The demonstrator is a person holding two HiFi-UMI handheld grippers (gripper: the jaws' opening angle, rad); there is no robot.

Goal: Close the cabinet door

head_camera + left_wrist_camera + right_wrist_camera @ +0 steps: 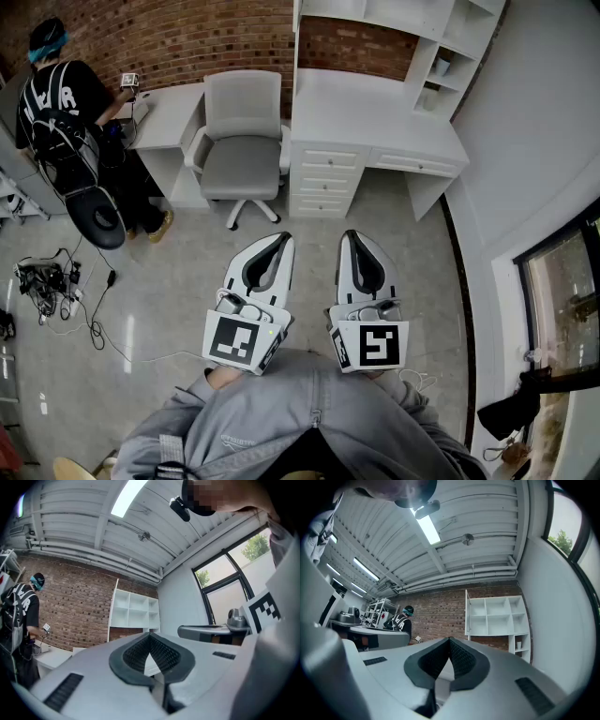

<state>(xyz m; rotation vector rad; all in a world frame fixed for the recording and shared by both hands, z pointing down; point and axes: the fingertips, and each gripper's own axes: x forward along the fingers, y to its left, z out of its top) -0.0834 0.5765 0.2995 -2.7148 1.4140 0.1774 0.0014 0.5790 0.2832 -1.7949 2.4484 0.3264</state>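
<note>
A white open-shelf cabinet (pixel 403 19) stands on the white desk (pixel 375 117) against the brick wall. Its door (pixel 296 21) hangs open at the left side and shows edge-on. The right gripper view has the shelves (pixel 497 616) and the open door (pixel 467 613) far ahead; the left gripper view shows the same shelves (pixel 133 612) and door (pixel 113 611). My left gripper (pixel 278 236) (pixel 150 634) and right gripper (pixel 351 234) (pixel 450 640) are held side by side close to my body, well short of the desk. Both are shut with nothing between the jaws.
A grey office chair (pixel 242 141) stands left of the desk's drawers (pixel 325 178). A person in black (pixel 61 103) works at a second desk at the far left, by a black stool (pixel 98 220). Cables (pixel 42 281) lie on the floor. A window (pixel 562 281) runs along the right wall.
</note>
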